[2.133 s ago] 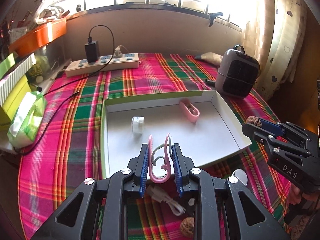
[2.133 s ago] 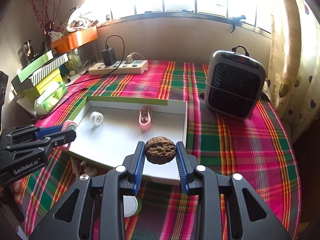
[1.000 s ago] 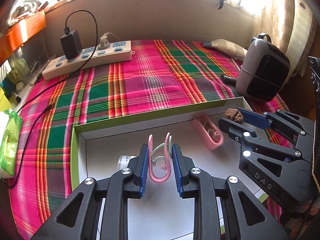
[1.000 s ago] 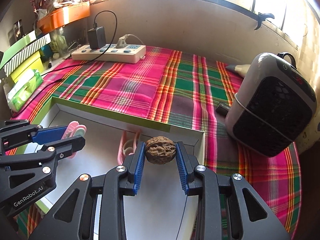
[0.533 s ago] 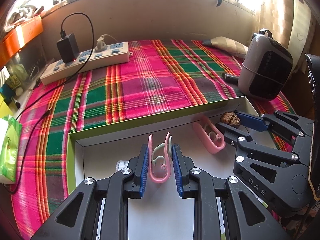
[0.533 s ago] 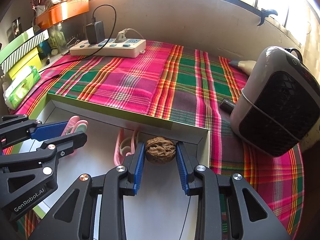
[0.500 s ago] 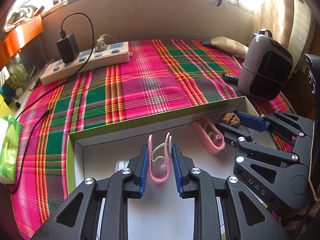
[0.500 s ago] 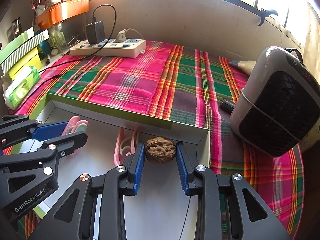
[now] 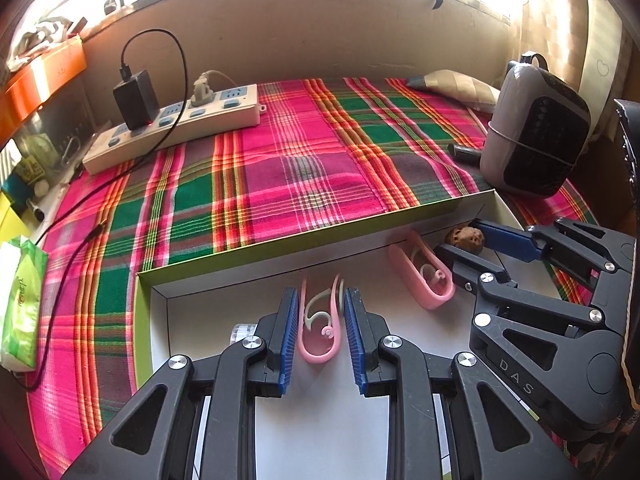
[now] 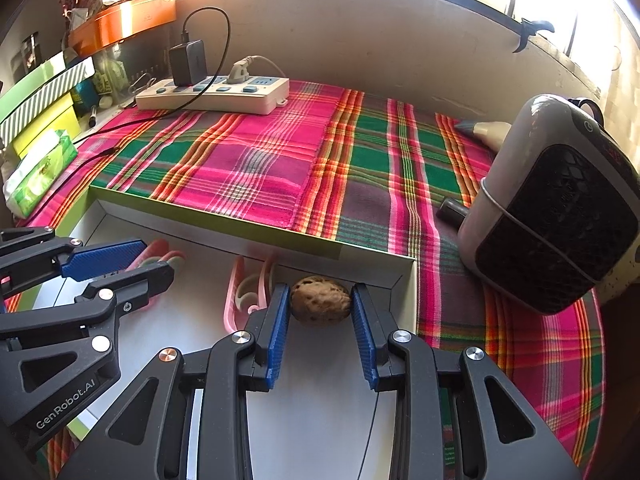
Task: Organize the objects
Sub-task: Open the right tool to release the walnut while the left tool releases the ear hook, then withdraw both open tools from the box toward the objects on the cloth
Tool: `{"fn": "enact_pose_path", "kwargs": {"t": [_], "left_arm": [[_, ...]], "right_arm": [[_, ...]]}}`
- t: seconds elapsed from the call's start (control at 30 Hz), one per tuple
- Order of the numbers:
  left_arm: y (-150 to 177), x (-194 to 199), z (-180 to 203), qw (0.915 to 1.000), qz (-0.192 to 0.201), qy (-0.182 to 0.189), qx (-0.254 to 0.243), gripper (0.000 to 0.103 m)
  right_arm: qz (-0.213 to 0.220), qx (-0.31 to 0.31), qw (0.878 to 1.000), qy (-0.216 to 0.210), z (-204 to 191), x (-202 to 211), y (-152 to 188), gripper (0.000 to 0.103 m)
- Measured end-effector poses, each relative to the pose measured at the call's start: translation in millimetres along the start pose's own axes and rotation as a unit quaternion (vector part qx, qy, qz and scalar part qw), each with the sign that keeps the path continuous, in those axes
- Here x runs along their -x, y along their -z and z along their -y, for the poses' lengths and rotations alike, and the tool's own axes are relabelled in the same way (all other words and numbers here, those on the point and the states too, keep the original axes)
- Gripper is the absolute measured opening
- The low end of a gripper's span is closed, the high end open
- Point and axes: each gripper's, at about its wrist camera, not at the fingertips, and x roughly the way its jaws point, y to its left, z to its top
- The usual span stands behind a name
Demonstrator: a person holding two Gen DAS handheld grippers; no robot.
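left gripper clamped on pink clip, low over box floor | right gripper clamped on walnut at far right corner beside second clip | both poised for release, likely sorting into box

The left gripper pointed steeply downward, its 2 blue-padded jaws nearly closed and pressing on a pink clip held upright between them. The right gripper sat just to its right, tilted down at much the same angle, its 2 jaws clamped on a walnut between the pad tips. The 2 tools were side by side, close but apart, with the right one's tips reaching slightly farther forward.
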Motion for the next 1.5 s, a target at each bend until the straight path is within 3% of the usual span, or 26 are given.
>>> {"fn": "enact_pose_path", "kwargs": {"t": [0.4,0.53,1.5], "left_arm": [[2,1,-1,1.0,0.0,-0.006,0.003,0.027],[3,4,-2,0.9999,0.0,-0.008,0.007,0.029],[38,67,-1,0.9982,0.05,-0.015,0.03,0.031]], "right_arm": [[-0.001,-0.007,1.0,0.002,-1,0,0,0.033],[0.004,-0.009,1.0,0.001,-1,3,1,0.044],[0.051,-0.04,0.998,-0.021,-15,64,24,0.044]]}}
